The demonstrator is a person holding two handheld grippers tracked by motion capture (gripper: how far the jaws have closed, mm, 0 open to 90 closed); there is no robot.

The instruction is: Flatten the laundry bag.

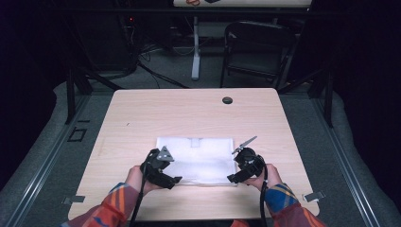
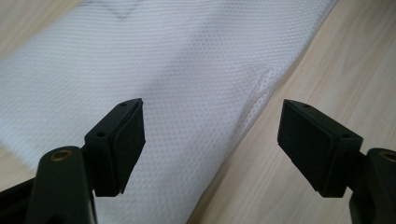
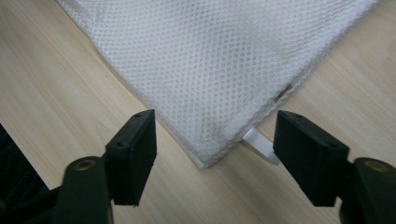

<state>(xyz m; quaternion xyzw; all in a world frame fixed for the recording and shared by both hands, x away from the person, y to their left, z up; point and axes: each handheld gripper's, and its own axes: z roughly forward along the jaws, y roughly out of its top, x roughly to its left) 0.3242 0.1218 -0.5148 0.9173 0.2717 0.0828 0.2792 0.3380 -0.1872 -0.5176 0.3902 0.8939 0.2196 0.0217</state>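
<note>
High view: left gripper [image 1: 166, 176] and right gripper [image 1: 238, 174], jaws wide and empty, flank the folded mesh cloth [image 1: 198, 158]; a fold looks finished, so re-gripping probably follows.

1. Table [image 1: 142, 113]: light wood-grain top, rounded corners, dark round grommet hole [image 1: 227, 100] near far edge.
2. White mesh cloth [image 1: 198, 158]: lying flat on table, folded to a rectangle, near front edge, roughly centred.
3. Small white tag [image 3: 259, 143] protruding at one cloth corner.

Lab or recording studio: dark curtained surround, metal frame [image 1: 73, 90], floor cables [image 1: 156, 71], folding chair [image 1: 255, 47], lone wooden bench [image 1: 189, 113].
</note>
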